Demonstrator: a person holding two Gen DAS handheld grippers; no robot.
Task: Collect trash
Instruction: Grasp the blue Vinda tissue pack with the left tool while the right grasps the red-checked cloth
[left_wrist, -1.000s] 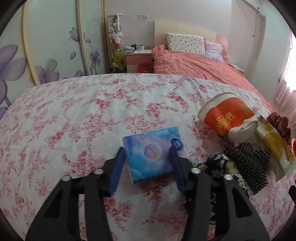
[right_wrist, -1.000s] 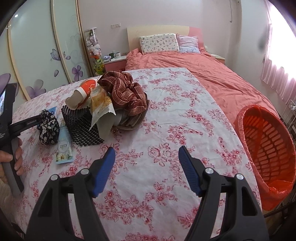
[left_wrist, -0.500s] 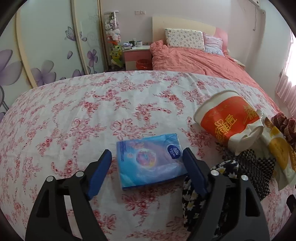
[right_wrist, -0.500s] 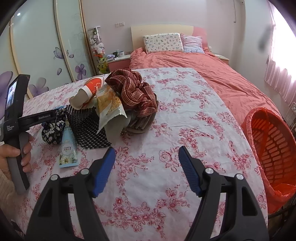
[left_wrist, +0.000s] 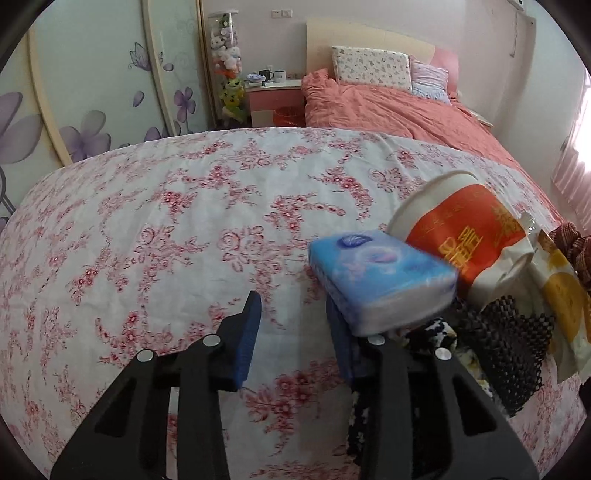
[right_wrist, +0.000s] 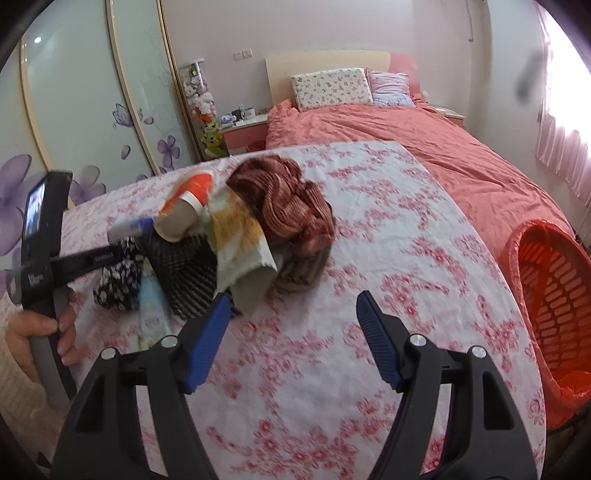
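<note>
In the left wrist view a blue tissue pack (left_wrist: 380, 280) sits tilted on top of the right finger of my left gripper (left_wrist: 293, 325), outside the jaws, which stand apart with nothing between them. Behind the pack lies an orange-and-white paper cup (left_wrist: 465, 240) on its side. My right gripper (right_wrist: 293, 325) is open and empty above the floral tablecloth (right_wrist: 369, 229), just in front of the pile: orange cup (right_wrist: 186, 203), yellow-white wrapper (right_wrist: 240, 240), black mesh mat (right_wrist: 184, 273), brown knitted cloth (right_wrist: 288, 206).
An orange plastic basket (right_wrist: 554, 295) stands past the table's right edge. A black-and-white flowered cloth (right_wrist: 118, 284) and a pale tube (right_wrist: 151, 314) lie left of the mat. The left hand and its gripper handle (right_wrist: 40, 266) show at left. A bed (right_wrist: 406, 133) is behind.
The tissue pack lay flat on the table between my left fingers; now it is lifted and tilted on the right finger. The left jaws have narrowed. My right gripper has moved closer to the pile.
</note>
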